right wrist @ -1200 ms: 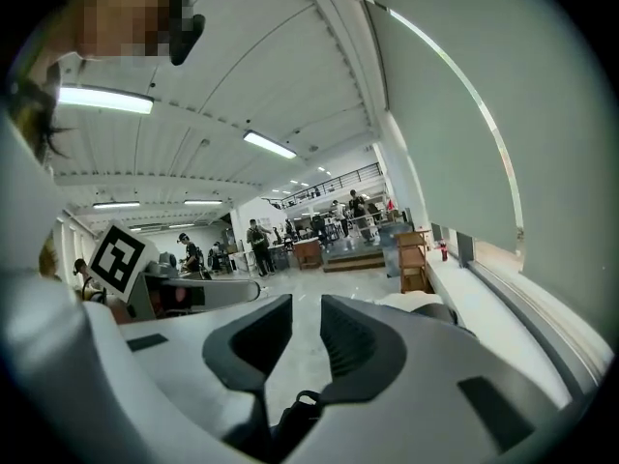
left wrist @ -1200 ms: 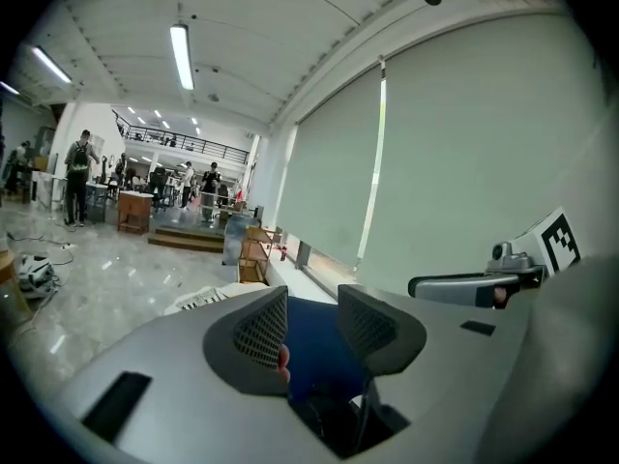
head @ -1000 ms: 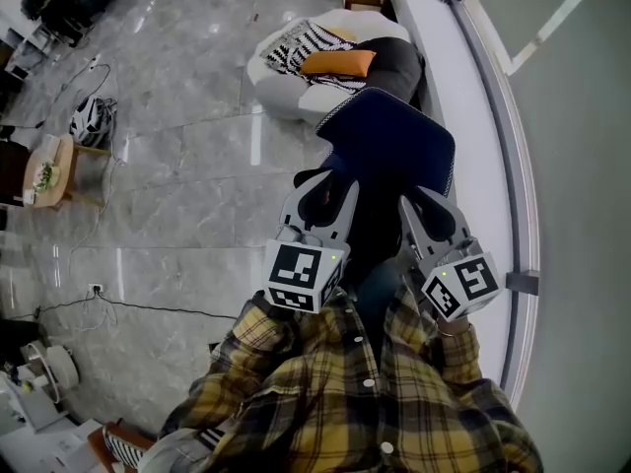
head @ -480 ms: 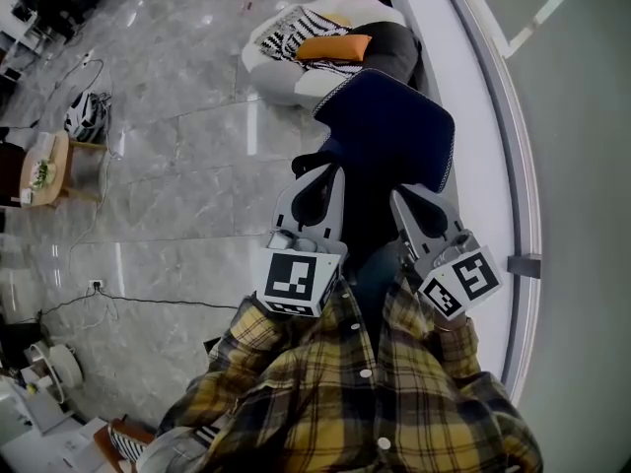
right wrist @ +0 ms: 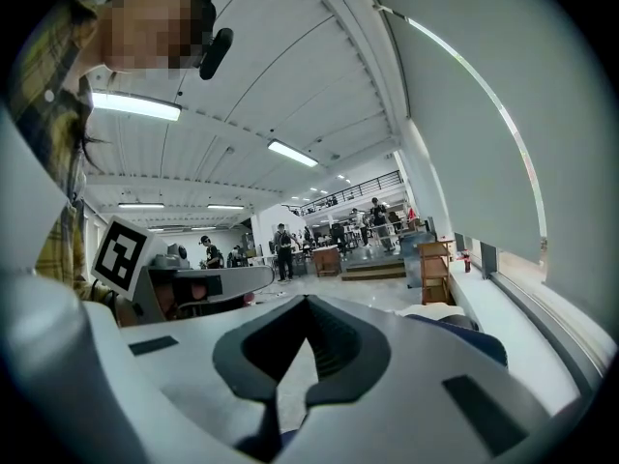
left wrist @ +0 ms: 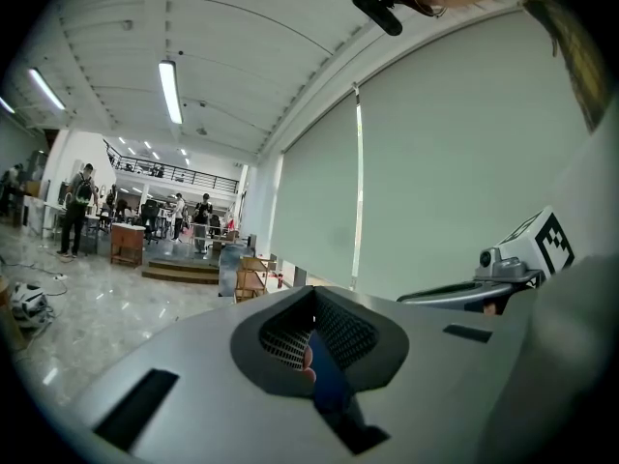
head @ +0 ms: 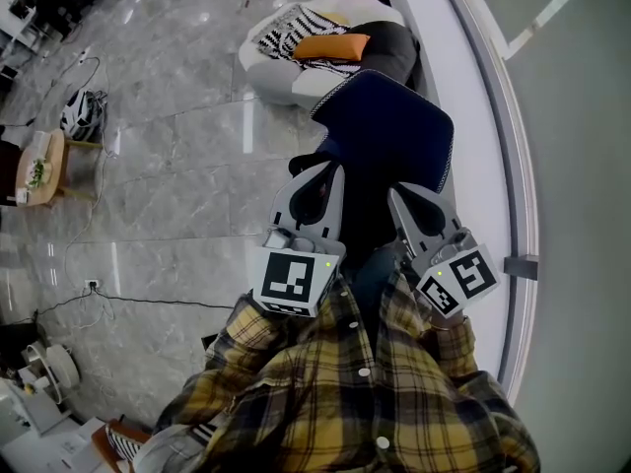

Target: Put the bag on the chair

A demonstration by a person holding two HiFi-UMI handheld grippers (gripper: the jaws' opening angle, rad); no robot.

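Observation:
A navy blue office chair (head: 389,126) stands right in front of me, close to the window ledge. Both grippers hang side by side just above its near edge, over a dark patch (head: 370,220) that I cannot tell apart as seat or bag. My left gripper (head: 325,173) is shut, and so is my right gripper (head: 402,195). In the left gripper view the left gripper's (left wrist: 314,309) jaws meet, with only a sliver of blue showing behind the slit. In the right gripper view the right gripper (right wrist: 308,305) is shut on nothing, and the chair (right wrist: 474,338) shows at the right.
A white sofa (head: 271,67) with an orange cushion (head: 330,47), a striped throw and a black bundle (head: 394,47) stands beyond the chair. A long window ledge (head: 483,166) runs along the right. On the floor at left are a small wooden table (head: 39,170), a black-and-white object (head: 79,114) and cables.
Both grippers' jaws have come together from a spread stance. The grippers and chair stay nearly where they were; the view has shifted slightly.

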